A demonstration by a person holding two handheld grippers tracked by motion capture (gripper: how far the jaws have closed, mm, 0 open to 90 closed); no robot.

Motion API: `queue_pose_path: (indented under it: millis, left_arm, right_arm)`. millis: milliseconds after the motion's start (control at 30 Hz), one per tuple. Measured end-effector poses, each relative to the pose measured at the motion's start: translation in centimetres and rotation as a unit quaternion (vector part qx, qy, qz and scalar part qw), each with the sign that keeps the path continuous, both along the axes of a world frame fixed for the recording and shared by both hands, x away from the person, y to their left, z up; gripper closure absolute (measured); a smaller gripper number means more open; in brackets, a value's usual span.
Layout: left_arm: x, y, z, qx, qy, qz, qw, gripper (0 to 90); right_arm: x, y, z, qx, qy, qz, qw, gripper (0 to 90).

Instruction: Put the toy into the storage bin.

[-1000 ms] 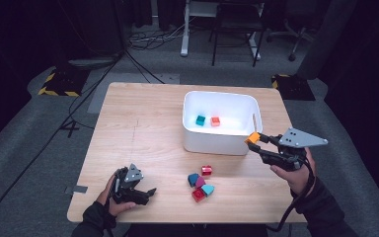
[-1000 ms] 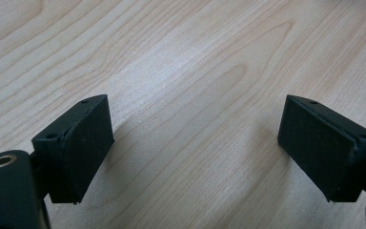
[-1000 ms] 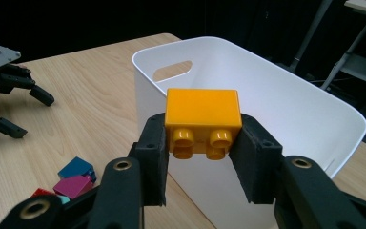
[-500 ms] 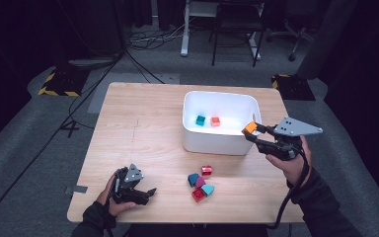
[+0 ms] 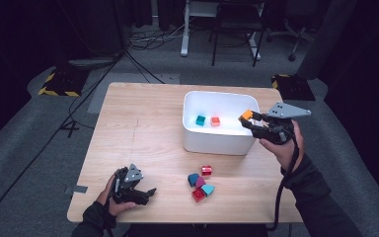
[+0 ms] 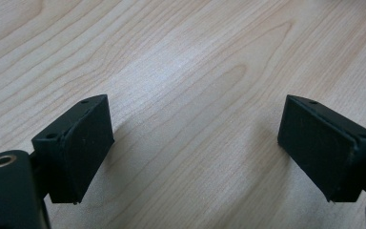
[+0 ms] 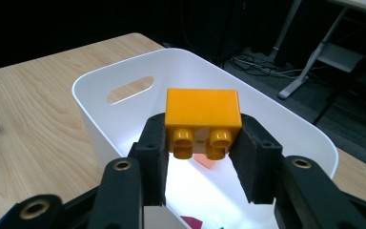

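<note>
While my right gripper (image 5: pixel 247 118) grips the orange brick (image 7: pixel 203 118) just over the right rim of the white bin (image 5: pixel 217 143), I only need lowering it leftward inside; left gripper (image 5: pixel 145 192) rests spread apart

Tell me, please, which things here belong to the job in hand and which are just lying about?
In the job:
- orange brick, held in the right gripper
- white bin
- loose bricks on the table

Lying about:
- left gripper, open and idle
- chair
- floor cables
</note>
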State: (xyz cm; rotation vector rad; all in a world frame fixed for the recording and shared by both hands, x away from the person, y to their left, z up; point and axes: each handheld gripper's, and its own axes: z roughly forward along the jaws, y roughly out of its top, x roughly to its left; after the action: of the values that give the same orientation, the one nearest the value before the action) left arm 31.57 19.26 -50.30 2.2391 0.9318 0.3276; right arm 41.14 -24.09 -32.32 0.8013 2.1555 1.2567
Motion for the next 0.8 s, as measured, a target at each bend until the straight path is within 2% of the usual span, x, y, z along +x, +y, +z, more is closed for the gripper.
queue_pose_path:
  millis: [400,667,733,800]
  left_arm:
    - [0.0,0.0,0.0,-0.001,0.000,0.001,1.0000,11.9]
    - [0.0,0.0,0.0,0.000,0.000,0.000,1.0000,11.9]
    - [0.0,0.0,0.0,0.000,0.000,0.000,1.0000,11.9]
    - [0.0,0.0,0.0,-0.001,0.000,0.001,1.0000,11.9]
  right_arm:
    - [2.8,0.9,-0.9,-0.010,0.017,-0.025,0.9995,59.0]
    - [4.3,1.1,-1.9,-0.015,0.040,-0.044,0.9981,58.3]
    - [4.5,1.1,-2.1,-0.025,0.045,-0.046,0.9976,55.9]
    - [4.6,1.0,-2.3,-0.024,0.050,-0.048,0.9973,53.9]
